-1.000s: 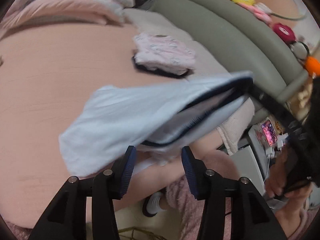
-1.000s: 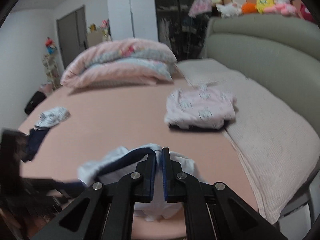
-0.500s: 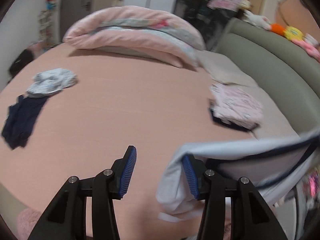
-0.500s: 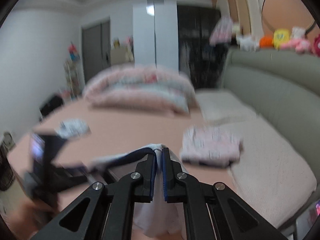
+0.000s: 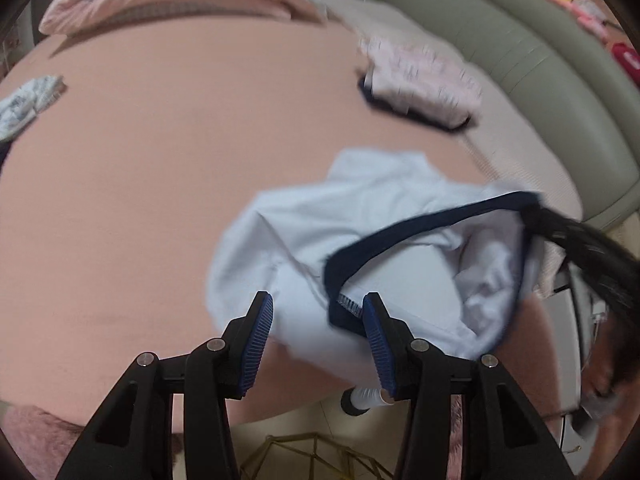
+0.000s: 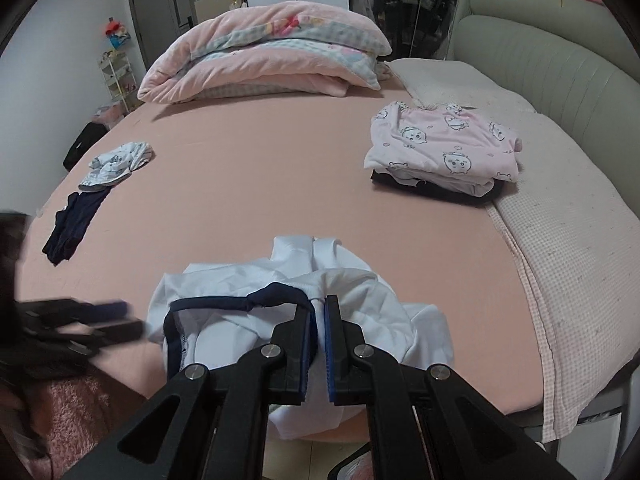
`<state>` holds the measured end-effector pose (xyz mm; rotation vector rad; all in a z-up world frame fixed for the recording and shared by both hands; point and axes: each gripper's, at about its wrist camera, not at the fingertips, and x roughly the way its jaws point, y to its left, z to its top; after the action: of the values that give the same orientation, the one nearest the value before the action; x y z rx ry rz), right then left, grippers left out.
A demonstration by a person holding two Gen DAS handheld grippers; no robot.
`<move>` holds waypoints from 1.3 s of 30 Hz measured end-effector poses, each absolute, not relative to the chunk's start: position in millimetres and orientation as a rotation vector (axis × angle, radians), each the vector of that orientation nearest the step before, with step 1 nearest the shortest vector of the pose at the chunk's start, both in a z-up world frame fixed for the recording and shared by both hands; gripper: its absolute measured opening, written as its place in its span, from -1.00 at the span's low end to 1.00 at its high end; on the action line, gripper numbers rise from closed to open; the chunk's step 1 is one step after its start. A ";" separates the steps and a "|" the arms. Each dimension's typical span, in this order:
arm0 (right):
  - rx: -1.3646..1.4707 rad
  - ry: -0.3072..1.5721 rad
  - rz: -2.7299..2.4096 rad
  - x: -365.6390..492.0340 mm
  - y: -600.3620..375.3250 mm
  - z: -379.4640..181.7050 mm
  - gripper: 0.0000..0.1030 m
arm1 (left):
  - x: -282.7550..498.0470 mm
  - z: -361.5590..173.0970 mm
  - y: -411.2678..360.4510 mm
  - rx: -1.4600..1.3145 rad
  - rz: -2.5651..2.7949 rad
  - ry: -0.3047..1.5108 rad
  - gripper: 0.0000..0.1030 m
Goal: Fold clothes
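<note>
Now, my right gripper (image 6: 319, 334) pinching the white shirt (image 6: 340, 296), left gripper (image 5: 318, 336) fingers spread, I'd spread it flat toward twelve o'clock on the bed (image 6: 248, 184).

**Count of things on and around the bed**

One bed (image 6: 280, 168) with a pink sheet. One folded quilt (image 6: 272, 56) at its far end. One stack of folded clothes (image 6: 444, 152): a pink printed piece on top of a dark one. Three loose garments: one white with navy trim (image 6: 304, 280), one patterned white (image 6: 120, 160), one navy (image 6: 74, 224). Two grippers: right (image 6: 320, 328), left (image 5: 318, 332). One grey headboard (image 6: 552, 60).
</note>
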<state>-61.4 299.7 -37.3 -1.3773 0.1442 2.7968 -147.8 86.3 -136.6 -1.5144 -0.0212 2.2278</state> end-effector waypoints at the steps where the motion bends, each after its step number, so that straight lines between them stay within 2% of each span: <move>1: -1.386 0.142 2.796 -59.1 300.0 -38.2 -0.92 | -150.4 -142.8 93.5 -1.526 2.263 0.016 -0.16; 3: -1.405 0.126 2.785 -54.6 301.2 -41.3 -0.92 | -153.5 -150.8 102.9 -1.525 2.327 0.082 -0.21; 4: -1.419 0.108 2.766 -54.6 302.7 -44.7 -0.91 | -154.8 -153.6 105.3 -1.521 2.355 0.107 -0.43; 5: -1.460 0.098 2.737 -57.0 303.6 -52.7 -0.90 | -156.1 -153.9 104.0 -1.513 2.380 0.112 -0.89; 10: -1.671 0.088 2.647 -63.8 296.2 -94.8 -0.61 | -158.4 -140.0 87.3 -1.438 2.501 0.069 -0.89; 13: -1.725 0.161 2.624 -69.9 289.4 -113.0 -0.43 | -161.5 -139.5 78.8 -1.451 2.483 0.040 -0.88; 14: -1.746 0.197 2.606 -73.2 289.5 -119.8 -0.43 | -162.0 -138.1 76.7 -1.447 2.482 0.033 -0.89; 16: -1.770 0.297 2.601 -76.9 293.0 -128.4 -0.51 | -157.2 -129.2 72.7 -1.400 2.516 0.027 -0.89; 17: -1.764 0.312 2.611 -76.2 293.7 -127.7 -0.77 | -153.8 -123.3 69.1 -1.375 2.534 0.021 -0.90; 18: -1.724 0.278 2.643 -72.5 293.0 -120.6 -0.88 | -150.2 -115.9 63.6 -1.348 2.554 0.006 -0.90; 22: -1.498 0.088 2.729 -61.3 291.0 -75.6 -0.91 | -138.1 -77.5 40.2 -1.224 2.617 -0.097 -0.90; 27: -1.184 0.056 2.886 -50.0 287.5 16.2 -0.91 | -122.0 -20.5 30.1 -1.041 2.629 -0.147 -0.90; 33: -0.994 0.120 3.042 -28.4 280.8 81.4 -0.91 | -97.9 20.8 16.8 -0.916 2.594 -0.170 -0.90; 36: -1.025 0.169 3.057 -25.8 281.0 78.9 -0.91 | -87.2 31.3 8.4 -0.888 2.581 -0.184 -0.90; 39: -1.171 0.162 3.009 -33.8 275.6 47.6 -0.91 | -92.3 -1.5 5.6 -1.015 2.565 -0.176 -0.90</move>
<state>-33.8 275.6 47.6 -1.1710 0.1620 3.0092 -92.3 5.6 -1.5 -1.0147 -0.1761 2.5651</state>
